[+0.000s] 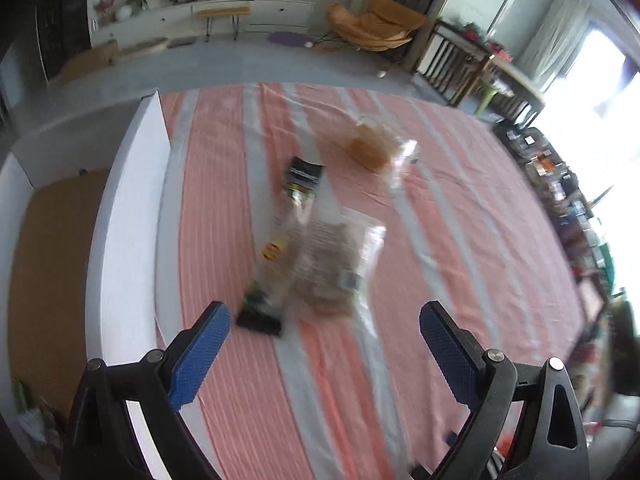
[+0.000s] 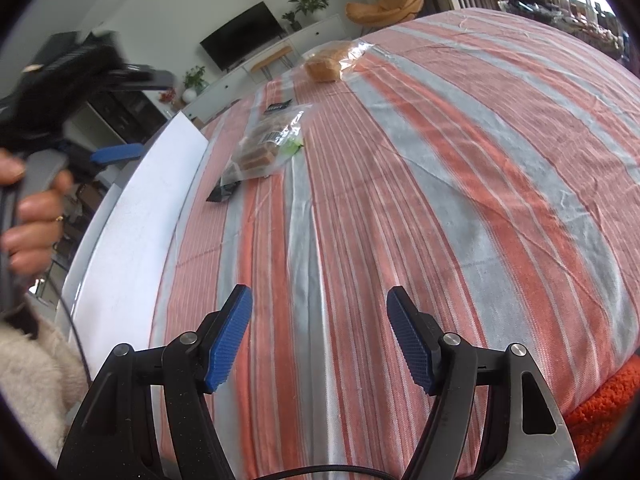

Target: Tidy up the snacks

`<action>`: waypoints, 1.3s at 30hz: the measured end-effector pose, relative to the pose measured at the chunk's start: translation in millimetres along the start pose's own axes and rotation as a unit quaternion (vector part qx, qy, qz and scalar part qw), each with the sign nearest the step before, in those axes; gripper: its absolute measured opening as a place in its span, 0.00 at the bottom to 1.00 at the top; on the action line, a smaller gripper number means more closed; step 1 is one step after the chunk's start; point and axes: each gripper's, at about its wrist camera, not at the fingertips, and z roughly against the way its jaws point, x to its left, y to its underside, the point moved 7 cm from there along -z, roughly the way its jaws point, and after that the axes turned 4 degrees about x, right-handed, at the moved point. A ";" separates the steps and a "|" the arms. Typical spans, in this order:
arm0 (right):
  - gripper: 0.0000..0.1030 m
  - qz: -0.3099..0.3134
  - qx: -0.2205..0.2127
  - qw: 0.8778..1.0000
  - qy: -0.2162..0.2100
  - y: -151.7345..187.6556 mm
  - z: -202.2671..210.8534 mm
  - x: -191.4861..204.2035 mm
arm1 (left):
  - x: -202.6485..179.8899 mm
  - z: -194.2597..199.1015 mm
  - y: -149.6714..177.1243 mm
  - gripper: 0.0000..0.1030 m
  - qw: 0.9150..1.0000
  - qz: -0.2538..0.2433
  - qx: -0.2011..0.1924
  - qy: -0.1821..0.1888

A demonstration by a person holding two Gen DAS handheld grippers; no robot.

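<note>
Now | left gripper (image 1: 324, 334) jaws wide, empty, aimed at cookie bag (image 1: 334, 264) | right gripper (image 2: 319, 332) likewise parked, empty | bread bag (image 1: 374, 148) farther off

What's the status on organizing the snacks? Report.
Nothing looks sorted yet. The open left gripper points at the clear bag of brown biscuits, which overlaps the black-ended packet; the bagged bread loaf lies apart. The right gripper is open, empty. All three remain.
</note>
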 end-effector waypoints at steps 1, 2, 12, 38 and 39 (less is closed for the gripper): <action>0.71 -0.001 0.001 1.000 0.000 0.3 -0.1 -0.4 | -0.9 -10.3 -2.8 0.92 1.000 -0.003 0.006 -0.008; 0.71 -0.002 0.002 1.000 -0.001 0.5 -0.5 -1.1 | -5.7 -25.7 -4.9 0.92 1.000 -0.009 0.018 -0.009; 0.72 -0.014 0.005 1.000 -0.007 0.8 -1.0 -4.7 | -83.8 -105.5 -3.6 0.96 0.996 -0.078 0.033 0.017; 0.74 -0.018 0.014 1.000 -0.009 2.0 -4.4 -7.0 | -67.0 -113.5 -2.4 0.98 0.993 -0.113 0.030 -0.009; 0.74 -0.017 0.014 1.000 -0.008 2.2 -4.5 -6.7 | -78.4 -115.4 -2.6 0.98 0.992 -0.122 0.025 0.005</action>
